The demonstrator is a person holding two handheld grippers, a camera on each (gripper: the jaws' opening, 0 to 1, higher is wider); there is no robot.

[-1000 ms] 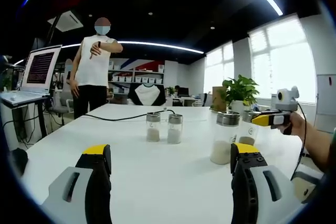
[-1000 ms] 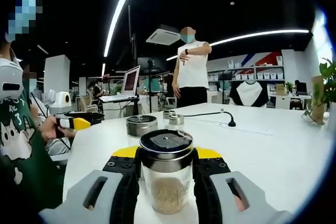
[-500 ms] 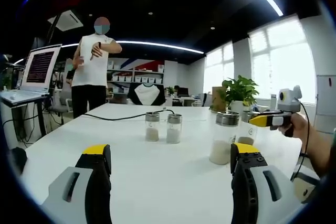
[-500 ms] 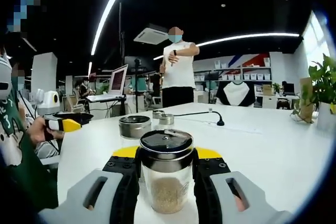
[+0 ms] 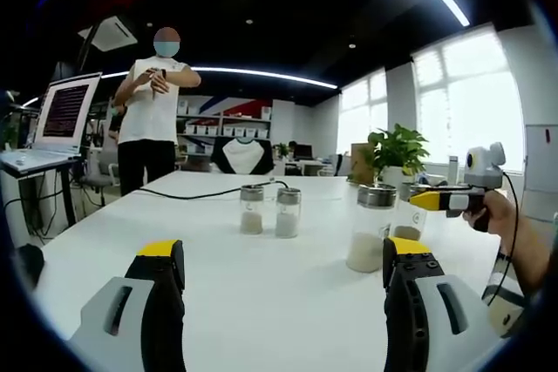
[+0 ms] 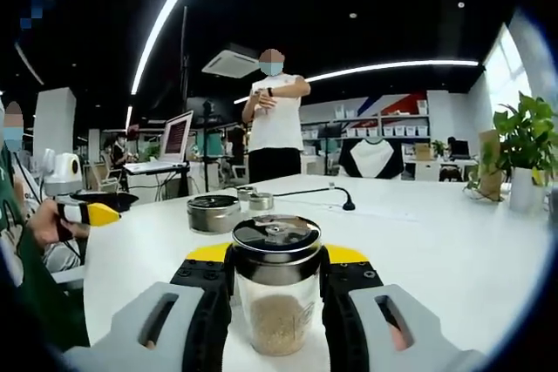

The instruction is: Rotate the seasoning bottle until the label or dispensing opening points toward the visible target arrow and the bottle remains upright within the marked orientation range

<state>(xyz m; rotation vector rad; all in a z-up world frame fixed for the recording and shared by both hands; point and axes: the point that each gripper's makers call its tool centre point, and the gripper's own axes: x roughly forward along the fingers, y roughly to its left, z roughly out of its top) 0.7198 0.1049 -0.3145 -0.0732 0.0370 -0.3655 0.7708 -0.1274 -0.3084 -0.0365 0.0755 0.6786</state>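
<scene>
I have the right gripper (image 6: 277,302) clamped on the bottle (image 6: 277,289), one jaw on each side of the glass just below the metal lid (image 6: 275,240). The bottle stands upright between the jaws over the white table (image 6: 453,241). My left gripper (image 5: 283,302) is held wide apart and empty, low over the table, well clear of the jars ahead.

I can find no arrow or marked range on the table, so my first risk is turning blind and stopping at the wrong heading. The glass is smooth and round: if I twist my wrist fast, I expect it to slip in the jaws and the lid opening to lag behind. If I roll my hand instead of turning it level, the bottle tips. A second jar (image 6: 214,213) stands near on the left; a wide swing could knock it.
</scene>
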